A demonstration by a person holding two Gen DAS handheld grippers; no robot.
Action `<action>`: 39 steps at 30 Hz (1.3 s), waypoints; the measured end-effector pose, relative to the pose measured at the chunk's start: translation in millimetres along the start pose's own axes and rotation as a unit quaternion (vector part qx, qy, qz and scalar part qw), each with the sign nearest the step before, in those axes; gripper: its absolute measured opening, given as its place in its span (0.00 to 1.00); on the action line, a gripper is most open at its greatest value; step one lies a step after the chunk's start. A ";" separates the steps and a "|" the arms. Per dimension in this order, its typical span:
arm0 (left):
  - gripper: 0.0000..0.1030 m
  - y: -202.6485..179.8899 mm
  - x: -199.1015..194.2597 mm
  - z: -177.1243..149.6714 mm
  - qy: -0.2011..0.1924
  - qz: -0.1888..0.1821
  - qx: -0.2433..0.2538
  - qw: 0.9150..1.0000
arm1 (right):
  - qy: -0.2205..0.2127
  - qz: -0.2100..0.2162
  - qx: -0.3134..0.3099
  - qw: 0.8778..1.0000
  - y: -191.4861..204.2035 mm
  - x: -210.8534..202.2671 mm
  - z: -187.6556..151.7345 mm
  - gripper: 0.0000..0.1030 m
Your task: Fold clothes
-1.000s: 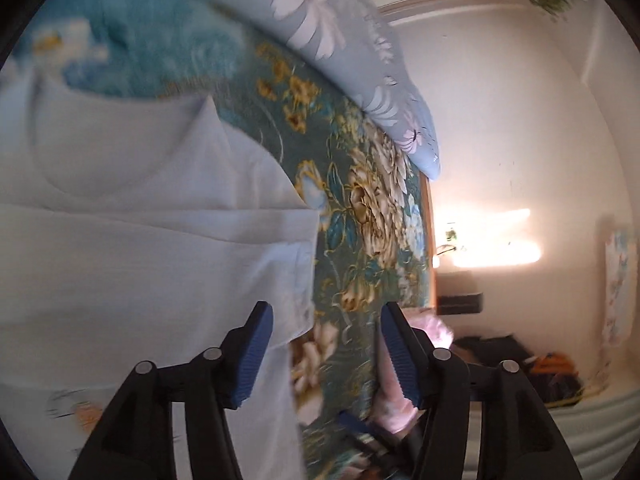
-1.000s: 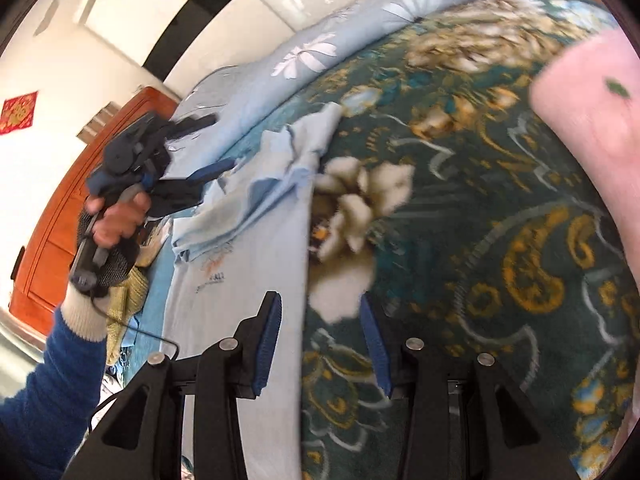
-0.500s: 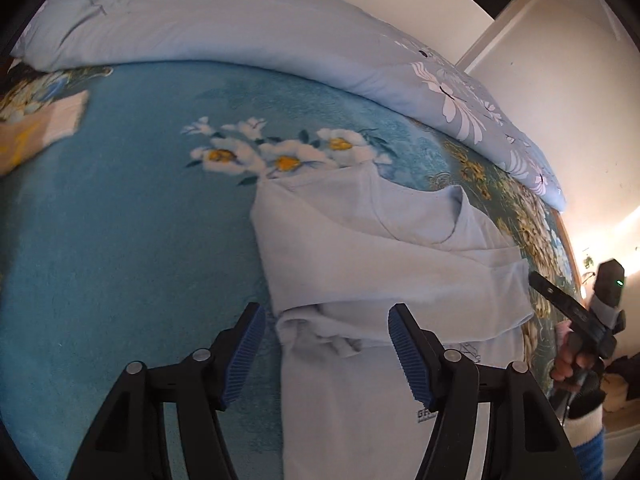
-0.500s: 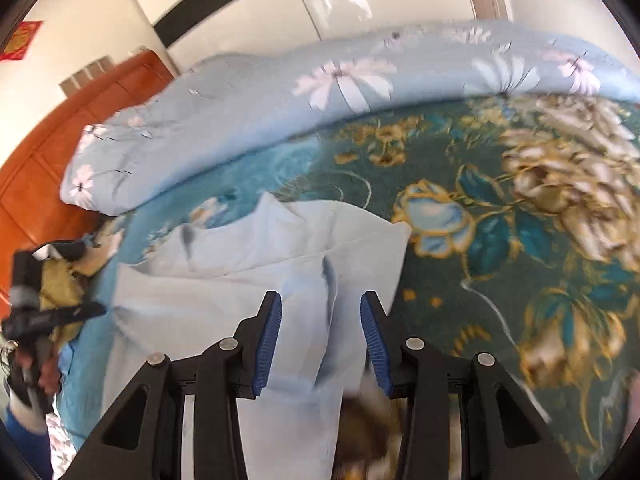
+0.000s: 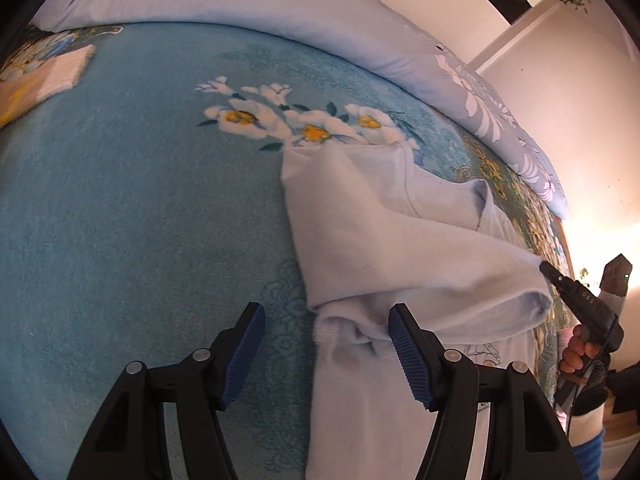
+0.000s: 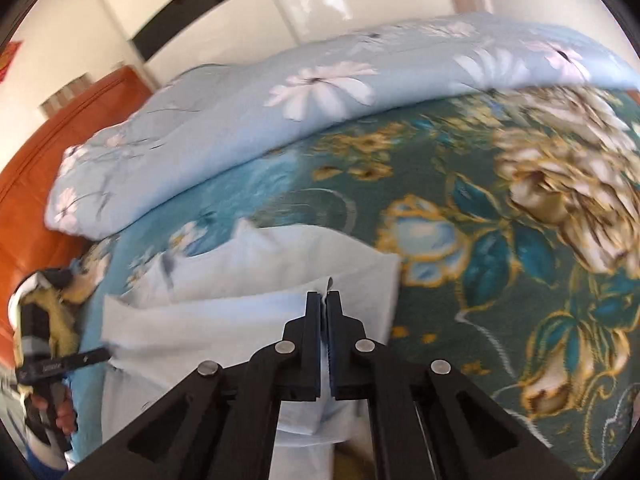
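A pale blue shirt (image 5: 384, 240) lies on the bed with its sleeves folded across the chest; it also shows in the right wrist view (image 6: 224, 320). My left gripper (image 5: 326, 354) is open, its jaws straddling the bunched left sleeve edge of the shirt. My right gripper (image 6: 324, 300) is shut on a fold of the shirt at its right side. In the left wrist view the right gripper (image 5: 548, 272) pinches the far edge of the folded sleeve. In the right wrist view the left gripper (image 6: 96, 356) shows at the shirt's left edge.
The shirt rests on a teal fleece blanket with white flowers (image 5: 140, 220). A dark green floral bedspread (image 6: 520, 240) lies to the right. A rolled pale blue duvet (image 5: 280, 12) runs along the far side. An orange wooden headboard (image 6: 36, 168) stands at left.
My right gripper has closed on a fold of the shirt. My left gripper has swung from the shirt's right side to its left sleeve edge and moved in closer.
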State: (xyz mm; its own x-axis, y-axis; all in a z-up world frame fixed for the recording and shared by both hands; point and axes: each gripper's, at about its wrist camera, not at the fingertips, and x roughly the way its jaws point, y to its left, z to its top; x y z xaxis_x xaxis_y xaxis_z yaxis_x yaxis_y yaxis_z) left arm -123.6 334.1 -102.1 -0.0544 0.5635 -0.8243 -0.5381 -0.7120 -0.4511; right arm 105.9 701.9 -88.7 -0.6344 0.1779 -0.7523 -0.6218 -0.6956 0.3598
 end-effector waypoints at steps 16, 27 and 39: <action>0.66 12.3 21.2 45.3 -0.039 0.087 -0.047 0.994 | 0.006 -0.008 -0.045 0.999 12.4 -9.2 -22.5 0.13; 0.66 7.1 -33.7 -8.5 -0.024 0.004 -0.023 0.999 | 0.011 -0.022 -0.094 0.995 18.9 -51.6 -62.9 0.17; 0.70 11.3 -94.6 -177.1 0.050 -0.124 -0.014 0.991 | 0.069 0.069 0.026 0.995 -31.2 -147.7 -241.0 0.29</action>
State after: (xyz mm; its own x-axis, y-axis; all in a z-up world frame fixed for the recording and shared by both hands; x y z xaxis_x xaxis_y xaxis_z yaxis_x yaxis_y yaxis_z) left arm 24.5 198.5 -89.8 0.1607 0.6796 -0.7158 -0.5003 -0.5690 -0.6526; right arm 329.6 529.5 -121.9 -0.6489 -0.0162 -0.7607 -0.5582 -0.6693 0.4904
